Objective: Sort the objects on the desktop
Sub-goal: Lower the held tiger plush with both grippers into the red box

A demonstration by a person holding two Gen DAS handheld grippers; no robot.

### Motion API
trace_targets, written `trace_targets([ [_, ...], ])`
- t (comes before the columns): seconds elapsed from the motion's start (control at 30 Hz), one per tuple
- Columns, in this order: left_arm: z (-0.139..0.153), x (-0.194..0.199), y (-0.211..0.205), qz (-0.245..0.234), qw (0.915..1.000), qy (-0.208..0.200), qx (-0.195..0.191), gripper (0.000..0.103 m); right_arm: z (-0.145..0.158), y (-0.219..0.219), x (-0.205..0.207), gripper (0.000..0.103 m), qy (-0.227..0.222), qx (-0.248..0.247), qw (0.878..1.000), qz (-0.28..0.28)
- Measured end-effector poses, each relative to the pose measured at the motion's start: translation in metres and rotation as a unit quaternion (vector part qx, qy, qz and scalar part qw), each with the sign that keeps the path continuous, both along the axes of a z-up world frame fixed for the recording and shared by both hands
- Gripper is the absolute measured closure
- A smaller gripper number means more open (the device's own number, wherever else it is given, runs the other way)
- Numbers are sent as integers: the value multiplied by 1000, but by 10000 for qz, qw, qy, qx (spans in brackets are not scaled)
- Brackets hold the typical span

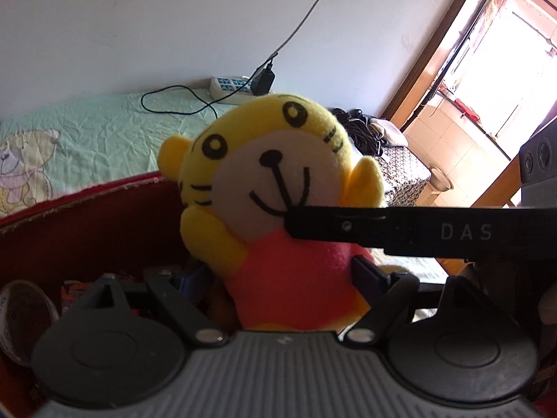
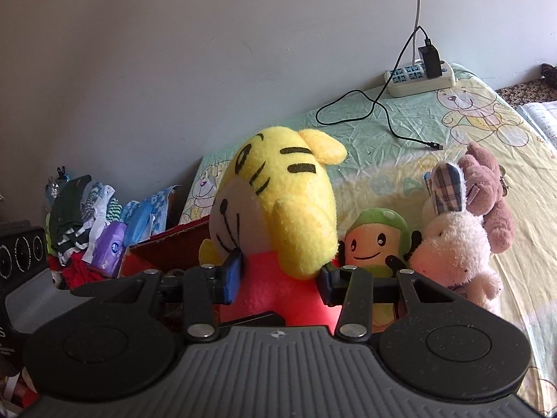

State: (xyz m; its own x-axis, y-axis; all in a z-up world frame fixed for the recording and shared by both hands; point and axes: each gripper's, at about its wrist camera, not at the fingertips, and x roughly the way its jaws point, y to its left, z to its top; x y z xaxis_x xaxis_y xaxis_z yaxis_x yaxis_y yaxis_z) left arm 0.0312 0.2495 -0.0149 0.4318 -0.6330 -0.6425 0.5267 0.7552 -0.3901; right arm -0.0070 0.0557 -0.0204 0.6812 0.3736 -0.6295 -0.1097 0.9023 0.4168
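Yellow tiger toy pinched at its red body by both grippers.

The right gripper is closed on the toy's red middle, blue pads pressing from each side, the head tilted left above its fingers. The left gripper seems clamped on the same red body from the front, though its left finger is mostly hidden. The toy sits upright over the red box, beside a green doll and white bunny on the bed.

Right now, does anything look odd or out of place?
Yes: both grippers seem clamped on the same yellow tiger plush, the right gripper and the left gripper. A loose black charging cable sprawls unplugged across the sheet.
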Motion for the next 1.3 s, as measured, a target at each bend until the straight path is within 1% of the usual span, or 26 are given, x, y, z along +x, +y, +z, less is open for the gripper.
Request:
trace_targets([
  [0.07, -2, 10, 11, -17, 9999, 73, -100, 19, -1, 9, 3, 57, -31, -184, 9998, -58],
  [0.17, -5, 14, 20, 21, 9999, 69, -96, 19, -2, 21, 6, 58, -36, -415, 9991, -103],
  [0.33, -5, 11, 28, 52, 9999, -20, 86, 19, -2, 50, 1, 58, -220, -1237, 9921, 53],
  [0.37, -6, 7, 30, 45, 9999, -74, 135, 19, -3, 53, 0, 58, -226, -1334, 9908, 65],
  [0.43, -7, 1, 31, 26, 9996, -122, 262, 19, -3, 56, 0, 59, -171, -1400, 9900, 100],
  [0.57, -9, -4, 32, -62, 9989, -174, 431, 22, -9, 62, 5, 60, 102, -1415, 9899, 68],
  [0.67, -14, -3, 30, -35, 9981, -188, 590, 23, -13, 68, 6, 61, 21, -1552, 9878, -86],
  [0.77, -20, 6, 29, 79, 9979, -49, 634, 26, -24, 72, 9, 61, -51, -1635, 9863, -201],
  [0.8, -23, 10, 28, 99, 9975, -6, 707, 28, -30, 71, 11, 61, -13, -1532, 9878, -264],
  [0.83, -27, 11, 26, 142, 9965, 23, 825, 30, -37, 68, 14, 61, 124, -1439, 9890, -307],
  [0.87, -30, 12, 23, 176, 9952, 77, 959, 36, -44, 65, 17, 61, 328, -1318, 9902, -339],
  [0.9, -34, 14, 20, 197, 9936, 133, 1104, 38, -46, 62, 16, 62, 289, -1213, 9916, -329],
  [0.93, -37, 13, 18, 172, 9920, 155, 1241, 37, -47, 62, 14, 61, 228, -1233, 9916, -305],
  [0.97, -39, 11, 16, 159, 9915, 143, 1287, 37, -46, 61, 11, 61, 176, -1236, 9918, -287],
  [1.07, -39, 11, 16, 125, 9916, 120, 1282, 37, -42, 56, 8, 59, 169, -1123, 9934, -178],
  [1.13, -39, 11, 15, 121, 9915, 134, 1289, 37, -35, 49, 3, 58, 147, -959, 9950, -238],
  [1.2, -39, 11, 15, 106, 9915, 142, 1288, 37, -28, 40, -2, 58, 29, -829, 9959, -368],
  [1.27, -38, 10, 11, 73, 9912, 115, 1318, 38, -22, 30, -6, 59, -75, -485, 9977, -474],
  [1.3, -38, 9, 10, 54, 9909, 94, 1342, 38, -20, 27, -6, 61, -114, -394, 9978, -525],
])
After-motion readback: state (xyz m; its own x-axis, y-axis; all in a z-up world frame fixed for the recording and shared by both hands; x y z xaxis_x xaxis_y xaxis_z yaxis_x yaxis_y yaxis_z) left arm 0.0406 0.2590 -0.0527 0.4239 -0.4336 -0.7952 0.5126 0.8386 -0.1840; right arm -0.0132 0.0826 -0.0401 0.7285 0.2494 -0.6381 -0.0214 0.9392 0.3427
